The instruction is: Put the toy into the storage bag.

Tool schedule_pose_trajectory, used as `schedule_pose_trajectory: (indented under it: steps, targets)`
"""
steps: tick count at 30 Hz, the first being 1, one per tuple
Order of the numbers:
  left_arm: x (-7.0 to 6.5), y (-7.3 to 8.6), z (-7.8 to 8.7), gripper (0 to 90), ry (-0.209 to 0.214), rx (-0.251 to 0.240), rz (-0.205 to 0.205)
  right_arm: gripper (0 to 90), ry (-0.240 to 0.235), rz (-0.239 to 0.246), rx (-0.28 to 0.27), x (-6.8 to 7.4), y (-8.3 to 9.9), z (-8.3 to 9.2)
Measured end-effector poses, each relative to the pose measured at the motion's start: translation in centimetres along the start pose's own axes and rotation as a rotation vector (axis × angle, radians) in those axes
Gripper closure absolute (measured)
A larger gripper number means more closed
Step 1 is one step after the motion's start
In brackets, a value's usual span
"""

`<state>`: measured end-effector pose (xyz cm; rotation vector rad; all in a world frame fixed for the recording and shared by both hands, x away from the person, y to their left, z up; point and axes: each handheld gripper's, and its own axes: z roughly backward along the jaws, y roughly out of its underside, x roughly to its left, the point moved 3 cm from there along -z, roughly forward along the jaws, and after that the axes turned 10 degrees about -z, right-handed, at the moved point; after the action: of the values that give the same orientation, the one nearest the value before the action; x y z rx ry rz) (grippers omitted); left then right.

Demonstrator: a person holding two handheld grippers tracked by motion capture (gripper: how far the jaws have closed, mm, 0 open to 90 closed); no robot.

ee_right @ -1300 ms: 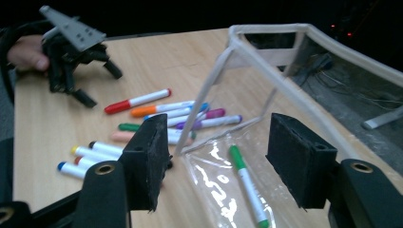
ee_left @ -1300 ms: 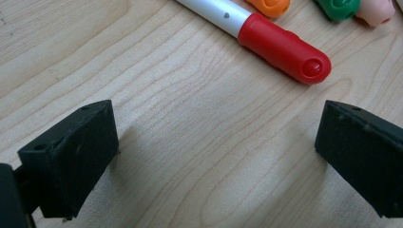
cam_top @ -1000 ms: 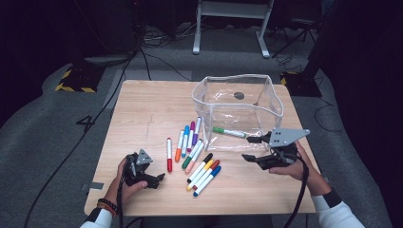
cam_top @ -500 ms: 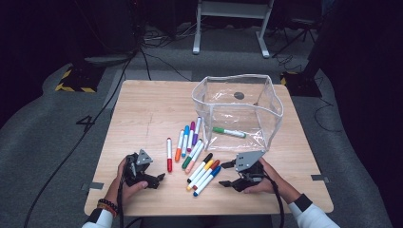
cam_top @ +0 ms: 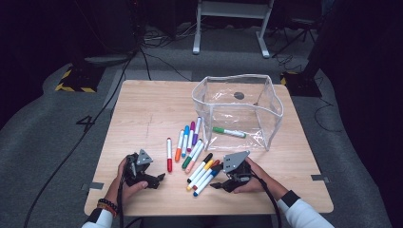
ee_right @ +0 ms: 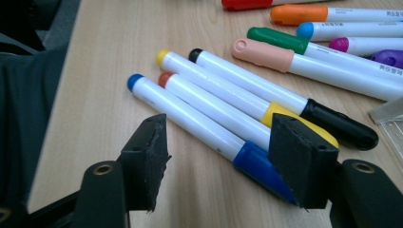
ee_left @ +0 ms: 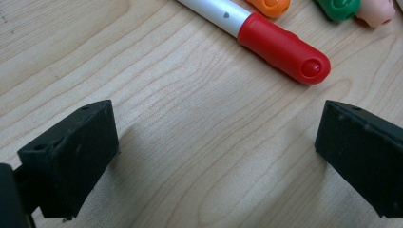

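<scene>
Right gripper view: our right gripper [ee_right: 216, 161] sits low on the tabletop [ee_right: 109, 71] with jaws spread either side of the blue marker [ee_right: 209, 130], pads not yet pressing, so we read this as the pre-grasp step; next we need to close on the barrel, lift clear of the orange-tipped marker [ee_right: 214, 107] touching it, and carry it to the clear pouch [cam_top: 237, 111] that already holds a green marker [cam_top: 229, 132]. Left gripper [cam_top: 142, 173] rests spread and empty near the red marker [ee_left: 280, 47]. Light wood surface, dark room, grey carpet [cam_top: 47, 142], cables behind.
</scene>
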<state>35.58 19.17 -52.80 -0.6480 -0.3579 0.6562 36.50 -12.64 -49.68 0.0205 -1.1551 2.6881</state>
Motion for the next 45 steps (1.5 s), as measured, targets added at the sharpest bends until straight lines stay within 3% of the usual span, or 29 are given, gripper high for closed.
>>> schedule_pose_trajectory:
  steps: [2,6,11,18,22,28,37,42,45]
  targets:
    - [0.0,0.0,0.0,0.5,0.003,0.002,0.003,38.6,0.019,0.011,0.013,-0.1,-0.1,-0.5]
    - [0.0,0.0,0.0,0.6,0.002,0.002,0.002,38.9,0.005,0.016,0.039,0.0,0.0,-1.5]
    - [0.0,0.0,0.0,0.6,0.001,0.002,0.003,41.7,0.003,0.003,0.057,-0.1,0.5,-1.3]
    - [-0.1,0.0,0.0,0.6,-0.001,0.002,0.004,49.0,-0.023,-0.004,0.088,0.2,2.2,-0.1]
    - [-0.1,0.0,0.0,0.6,0.001,0.001,0.005,60.6,-0.055,-0.010,0.081,0.7,3.5,1.2]
    - [-0.1,0.0,0.0,0.5,-0.002,0.002,0.006,73.4,-0.083,0.048,0.078,2.2,5.1,2.6]
    - [-0.1,0.0,0.0,0.5,-0.002,0.002,0.007,74.4,-0.107,0.070,0.094,2.4,5.7,3.3]
    - [-0.1,0.0,0.0,0.5,-0.001,0.002,0.007,74.5,-0.081,0.056,0.078,2.2,5.8,4.4]
    - [-0.1,0.0,0.0,0.5,-0.001,0.002,0.007,74.5,-0.048,0.030,0.033,2.0,5.9,5.5]
